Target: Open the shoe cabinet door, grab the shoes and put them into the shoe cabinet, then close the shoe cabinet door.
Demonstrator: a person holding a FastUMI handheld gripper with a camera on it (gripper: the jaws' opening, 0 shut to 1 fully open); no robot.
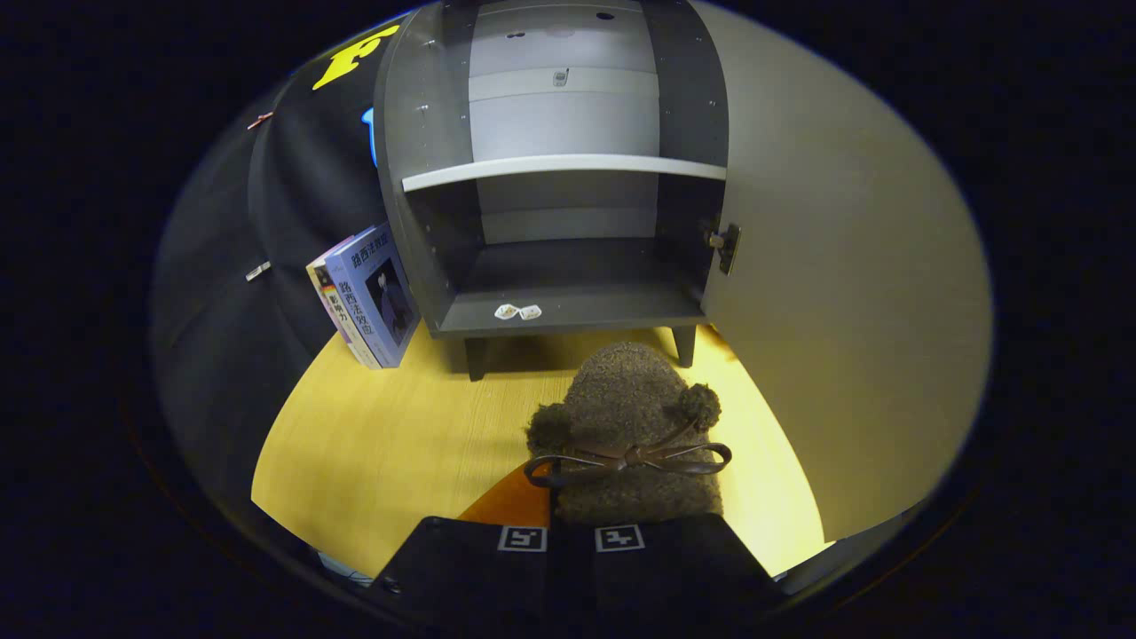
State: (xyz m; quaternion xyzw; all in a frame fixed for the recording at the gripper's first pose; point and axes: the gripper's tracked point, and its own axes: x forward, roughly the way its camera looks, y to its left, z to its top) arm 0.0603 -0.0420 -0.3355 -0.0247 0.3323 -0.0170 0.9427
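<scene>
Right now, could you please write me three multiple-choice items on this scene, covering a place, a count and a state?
1. Where do the books stand?
A. On the cabinet's shelf
B. On the floor, leaning beside the cabinet's left wall
C. On top of the shoe

2. How many small white bits lie on the cabinet's bottom board?
A. None
B. Two
C. Five

3. What state is the cabinet door in?
A. Swung open to the right
B. Fully closed
C. Taken off and lying on the floor

Answers:
1. B, they lean on the yellow floor by the shoe cabinet.
2. B, two sit side by side near the front edge.
3. A, the inside and shelf are exposed; the fuzzy brown shoe sits at the tool, short of the cabinet.
</scene>
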